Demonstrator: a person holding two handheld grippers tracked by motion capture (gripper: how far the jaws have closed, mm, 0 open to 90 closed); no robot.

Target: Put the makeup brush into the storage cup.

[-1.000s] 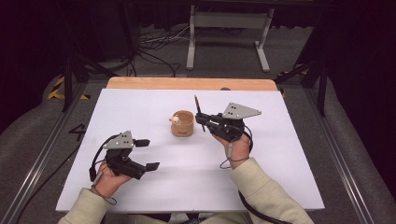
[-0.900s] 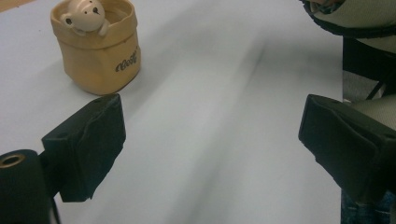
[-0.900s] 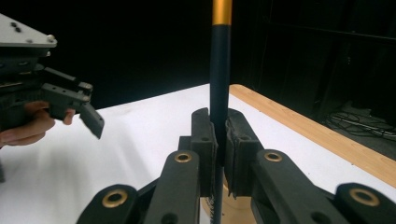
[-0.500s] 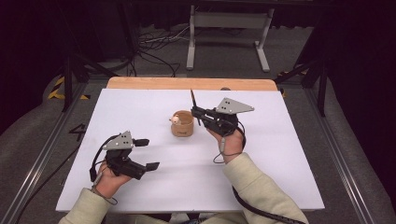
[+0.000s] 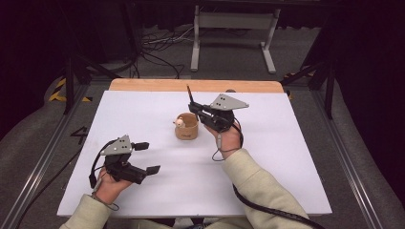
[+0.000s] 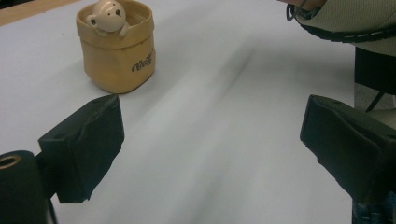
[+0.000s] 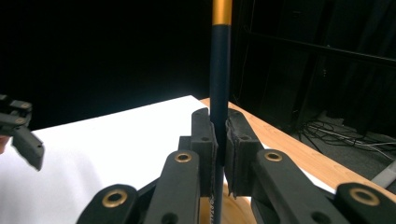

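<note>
Pen clamped upright in the right gripper beside the bear cup; left gripper idle.

The right gripper [image 5: 198, 113], at frame centre, pinches a dark pen [image 7: 219, 70] upright just beside the tan cup [image 5: 186, 128]. The left gripper [image 5: 143, 157], lower left, rests with jaws spread and empty. Risk, as judged: a pen lowered off-centre could catch the rim or the bear and tip the light cup. The white table [image 5: 286, 157] is bare; beyond it lie a dark room, floor cables and a stand.
</note>
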